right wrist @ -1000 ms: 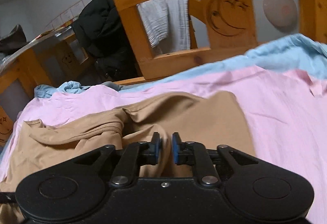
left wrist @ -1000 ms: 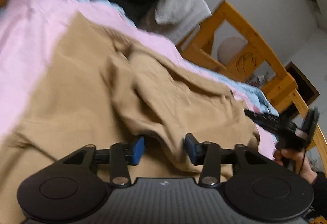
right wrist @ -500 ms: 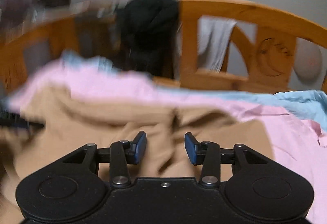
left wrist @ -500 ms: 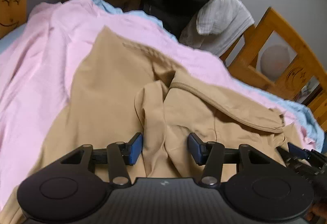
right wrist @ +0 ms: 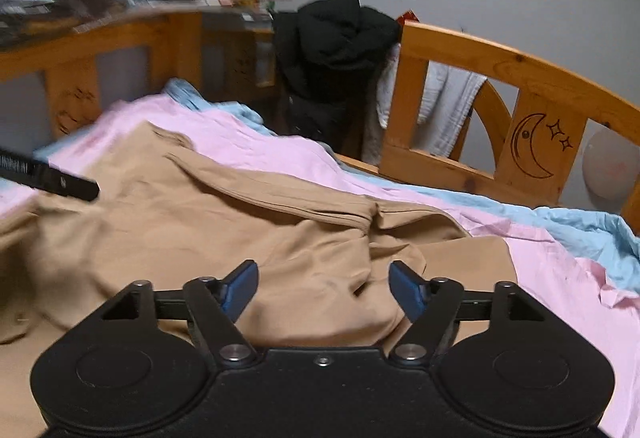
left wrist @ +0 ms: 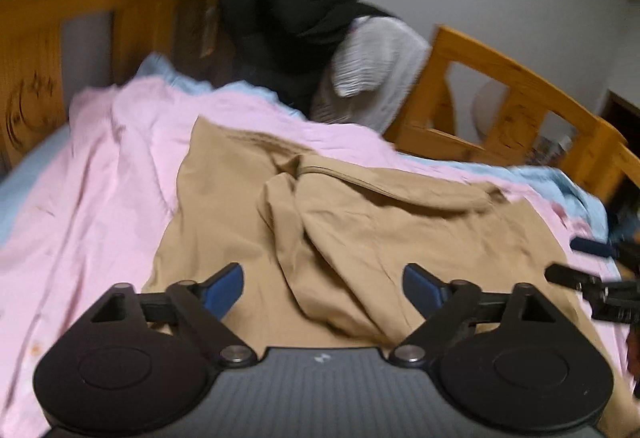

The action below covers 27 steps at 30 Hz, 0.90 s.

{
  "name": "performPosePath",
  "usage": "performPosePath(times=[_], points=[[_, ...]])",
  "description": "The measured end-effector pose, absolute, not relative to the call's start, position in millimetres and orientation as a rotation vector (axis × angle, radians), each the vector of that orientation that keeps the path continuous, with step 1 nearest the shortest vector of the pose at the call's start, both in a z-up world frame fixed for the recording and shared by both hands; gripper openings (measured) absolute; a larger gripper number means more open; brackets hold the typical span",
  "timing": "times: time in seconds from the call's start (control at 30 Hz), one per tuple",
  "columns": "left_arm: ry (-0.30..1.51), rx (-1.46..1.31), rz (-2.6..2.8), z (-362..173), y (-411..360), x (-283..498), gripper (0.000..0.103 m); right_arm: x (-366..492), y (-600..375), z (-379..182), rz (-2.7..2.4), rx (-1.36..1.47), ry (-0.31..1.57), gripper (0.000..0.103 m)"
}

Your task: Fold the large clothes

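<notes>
On the bed, a tan garment (left wrist: 360,222) lies rumpled over a pink sheet (left wrist: 100,174), filling the middle of both views. Left tool (left wrist: 322,288) hangs above the cloth at 6 o'clock, its jaws just opened wide and gripping nothing. Right tool (right wrist: 323,288) likewise has just spread apart, empty over the folds. At 12 o'clock a black jacket (right wrist: 336,38) drapes over the wooden bed frame (right wrist: 500,70).

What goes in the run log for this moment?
left claw: open, jaws just widened, nothing gripped | right claw: open, jaws just widened, nothing gripped | tan garment: rumpled on pink sheet
</notes>
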<state>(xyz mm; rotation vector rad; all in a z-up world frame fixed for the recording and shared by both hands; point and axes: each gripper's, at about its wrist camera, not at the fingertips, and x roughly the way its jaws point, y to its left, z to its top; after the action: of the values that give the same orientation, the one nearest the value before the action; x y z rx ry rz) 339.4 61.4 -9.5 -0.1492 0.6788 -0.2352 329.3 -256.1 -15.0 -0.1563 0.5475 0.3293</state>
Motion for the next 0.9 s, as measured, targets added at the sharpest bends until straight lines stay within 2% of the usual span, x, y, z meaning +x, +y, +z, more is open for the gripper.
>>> performPosePath(times=[0.17,0.4,0.63,0.9], points=[[0.605,-0.09,-0.275,22.3,58.8,274.4,0.103,271.6,-263.0,-2.1,0.349,-0.153,0.516,0.088],[0.564,-0.001,-0.267,49.1,53.5,185.2,0.103,170.7,-272.7,16.4,0.349,-0.148,0.477,0.101],[0.585,0.091,-0.297,24.0,41.6,116.2,0.103,88.7,-272.9,10.0,0.357,-0.184,0.545,0.102],[0.665,0.225,-0.352,-23.4,25.9,84.2,0.103,52.8,-250.3,-45.6,0.34,-0.405,0.676,0.102]])
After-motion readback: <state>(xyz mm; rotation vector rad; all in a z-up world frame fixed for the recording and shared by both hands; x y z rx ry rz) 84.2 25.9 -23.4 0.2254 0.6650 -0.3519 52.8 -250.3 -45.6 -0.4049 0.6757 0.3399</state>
